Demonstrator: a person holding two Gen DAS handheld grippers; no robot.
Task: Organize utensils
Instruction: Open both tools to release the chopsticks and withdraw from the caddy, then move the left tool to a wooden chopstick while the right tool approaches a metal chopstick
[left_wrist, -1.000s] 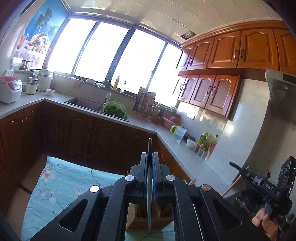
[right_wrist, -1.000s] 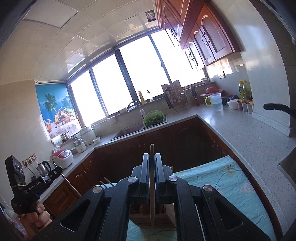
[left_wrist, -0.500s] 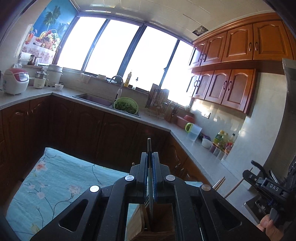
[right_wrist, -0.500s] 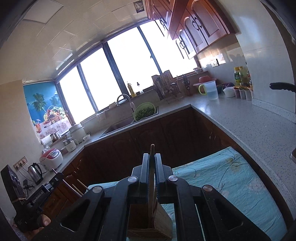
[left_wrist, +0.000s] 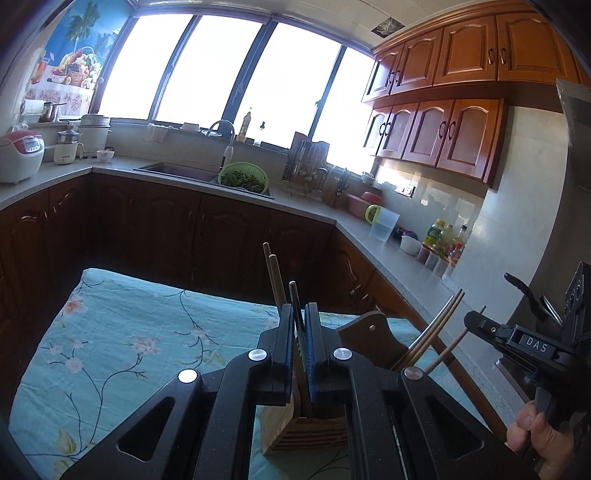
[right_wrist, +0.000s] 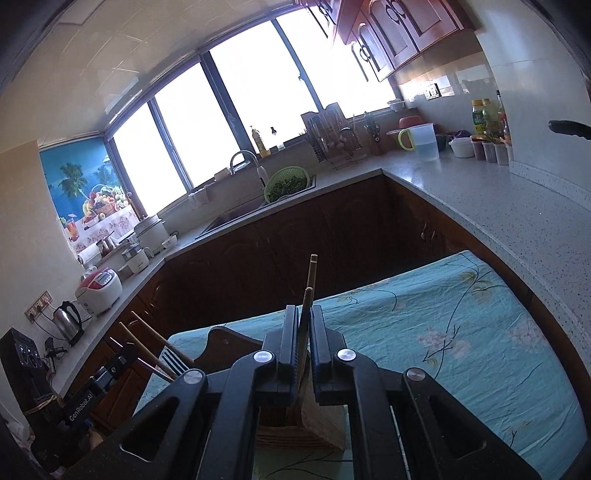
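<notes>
Left gripper (left_wrist: 300, 325) was clamped on a dark utensil handle (left_wrist: 294, 295); right gripper (right_wrist: 303, 325) was clamped on a chopstick (right_wrist: 307, 299), wooden holder (left_wrist: 306, 432) at 6 o'clock.

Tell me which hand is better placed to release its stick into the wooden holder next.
Left, probably. The left tool is shut on a dark slim stick whose lower end sits inside the slatted wooden utensil holder. The right tool grips a pale wooden chopstick over the holder's corner edge.
</notes>
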